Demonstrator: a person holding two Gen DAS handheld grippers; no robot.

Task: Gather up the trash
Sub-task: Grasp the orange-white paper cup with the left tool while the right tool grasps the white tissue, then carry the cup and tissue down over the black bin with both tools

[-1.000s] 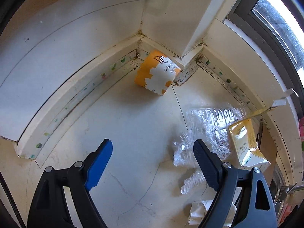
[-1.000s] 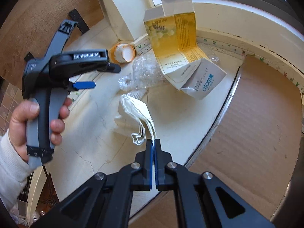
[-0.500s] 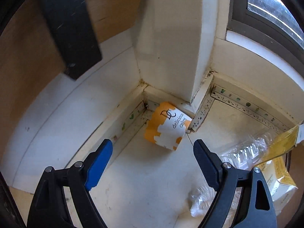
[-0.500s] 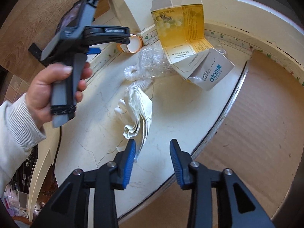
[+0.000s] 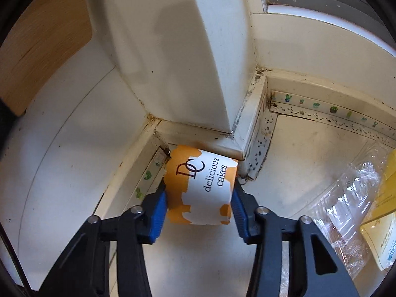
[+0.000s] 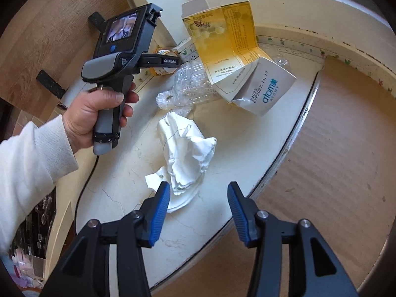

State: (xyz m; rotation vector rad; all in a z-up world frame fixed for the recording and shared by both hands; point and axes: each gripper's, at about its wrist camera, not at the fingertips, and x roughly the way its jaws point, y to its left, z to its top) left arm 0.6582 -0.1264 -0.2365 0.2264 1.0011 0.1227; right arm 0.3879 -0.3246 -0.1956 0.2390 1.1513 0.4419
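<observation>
An orange and white paper cup (image 5: 200, 188) printed "delicious cakes" lies on its side in the corner of the white counter. My left gripper (image 5: 198, 210) has a blue pad on each side of it, touching the cup. In the right wrist view the cup (image 6: 164, 60) shows partly behind the left gripper. My right gripper (image 6: 198, 210) is open and empty, just above a crumpled white tissue (image 6: 188, 153). A crushed clear plastic bottle (image 6: 190, 84) and an opened yellow and white carton (image 6: 235, 57) lie beyond it.
A cardboard-lined round bin (image 6: 334, 163) sits to the right of the counter edge. A white pillar (image 5: 173, 49) and tiled wall close off the corner. The plastic bottle (image 5: 346, 203) and the carton (image 5: 381, 235) lie right of the cup.
My left gripper moved forward into the corner and closed its jaws around the cup. My right gripper went from shut to wide open above the tissue.
</observation>
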